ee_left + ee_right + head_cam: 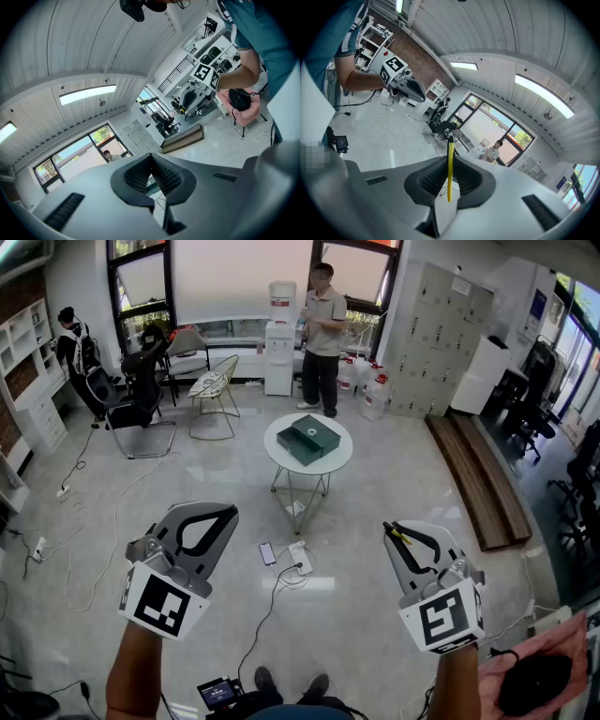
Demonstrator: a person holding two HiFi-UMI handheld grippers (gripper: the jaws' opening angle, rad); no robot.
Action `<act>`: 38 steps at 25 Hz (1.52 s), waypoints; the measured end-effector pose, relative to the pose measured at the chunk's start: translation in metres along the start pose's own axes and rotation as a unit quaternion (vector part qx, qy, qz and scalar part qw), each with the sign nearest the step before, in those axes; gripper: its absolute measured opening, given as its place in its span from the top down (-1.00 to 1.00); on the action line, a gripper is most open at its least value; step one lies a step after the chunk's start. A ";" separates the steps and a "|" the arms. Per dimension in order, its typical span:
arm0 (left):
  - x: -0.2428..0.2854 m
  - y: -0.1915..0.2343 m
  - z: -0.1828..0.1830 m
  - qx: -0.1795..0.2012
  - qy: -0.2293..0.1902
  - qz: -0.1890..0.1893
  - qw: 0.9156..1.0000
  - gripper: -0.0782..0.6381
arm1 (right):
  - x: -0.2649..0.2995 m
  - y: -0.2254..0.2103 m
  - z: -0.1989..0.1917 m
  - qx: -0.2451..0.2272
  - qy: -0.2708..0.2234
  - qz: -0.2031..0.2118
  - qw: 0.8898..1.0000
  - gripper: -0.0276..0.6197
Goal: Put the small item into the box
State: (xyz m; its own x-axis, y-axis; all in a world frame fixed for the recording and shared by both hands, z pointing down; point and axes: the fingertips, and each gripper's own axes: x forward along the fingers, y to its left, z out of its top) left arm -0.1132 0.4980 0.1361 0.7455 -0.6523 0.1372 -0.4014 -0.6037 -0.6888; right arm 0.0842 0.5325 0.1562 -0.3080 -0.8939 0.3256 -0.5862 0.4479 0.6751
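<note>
1. Round white table (277,457): well ahead of both sets of fingertips.
2. Dark green box (309,440): on the table, far beyond the fingertips.
3. Left gripper (151,162): fingers pressed together, holding nothing; cube bears a square black-and-white marker.
4. Right gripper (449,175): fingers pinching item 5.
5. Thin yellow stick (450,161), black-tipped: clamped between the right fingers, projecting past their tips.

Both bare forearms reach forward, well apart. The grey two-jaw left gripper (225,514) has its jaws pressed together, empty. The matching right gripper (392,531) clamps a thin yellow stick (450,168).
</note>
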 end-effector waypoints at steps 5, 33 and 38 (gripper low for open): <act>0.002 -0.001 -0.011 -0.001 -0.001 -0.001 1.000 0.73 | 0.008 0.007 -0.003 0.004 0.001 0.001 1.000 0.71; 0.029 0.083 -0.103 -0.032 0.020 -0.010 0.999 0.73 | 0.146 -0.006 0.056 0.032 -0.036 0.045 0.998 0.71; 0.073 0.097 -0.117 -0.034 0.041 0.001 0.999 0.73 | 0.194 -0.035 0.038 0.036 -0.061 0.064 0.995 0.71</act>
State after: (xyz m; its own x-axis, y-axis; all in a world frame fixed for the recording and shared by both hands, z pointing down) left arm -0.1602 0.3380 0.1624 0.7000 -0.6866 0.1964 -0.4390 -0.6306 -0.6401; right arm 0.0163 0.3439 0.1709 -0.4694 -0.8228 0.3204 -0.5870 0.5619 0.5828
